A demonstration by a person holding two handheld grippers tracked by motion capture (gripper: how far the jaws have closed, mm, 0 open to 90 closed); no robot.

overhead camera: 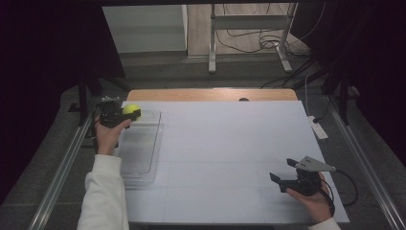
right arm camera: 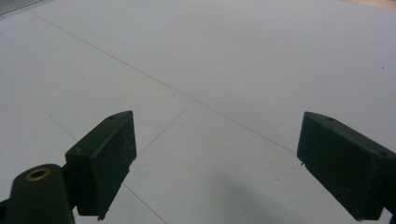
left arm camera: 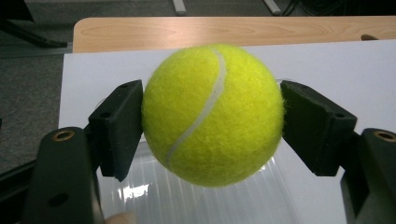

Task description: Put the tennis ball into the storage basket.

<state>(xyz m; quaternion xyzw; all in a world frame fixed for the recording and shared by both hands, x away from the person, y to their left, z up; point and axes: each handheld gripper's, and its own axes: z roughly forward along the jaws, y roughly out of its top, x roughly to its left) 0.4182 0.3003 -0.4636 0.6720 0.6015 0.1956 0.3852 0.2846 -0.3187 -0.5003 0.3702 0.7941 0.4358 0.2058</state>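
A yellow tennis ball (overhead camera: 130, 109) (left arm camera: 212, 114) is held at the far left of the table, above the far end of a clear plastic tray (overhead camera: 140, 148) (left arm camera: 196, 200). My left gripper (overhead camera: 125, 114) (left arm camera: 212, 126) is shut on the ball, one black pad pressing each side. Near the front right of the white table, my right gripper (overhead camera: 283, 172) (right arm camera: 217, 168) stands open, with nothing between its pads (right arm camera: 105, 158) but bare table surface.
The white tabletop (overhead camera: 225, 148) has a wooden strip (overhead camera: 210, 94) along its far edge. A white power strip (overhead camera: 317, 128) lies off the right edge. Metal rails run along both sides, and a frame with cables stands on the floor beyond.
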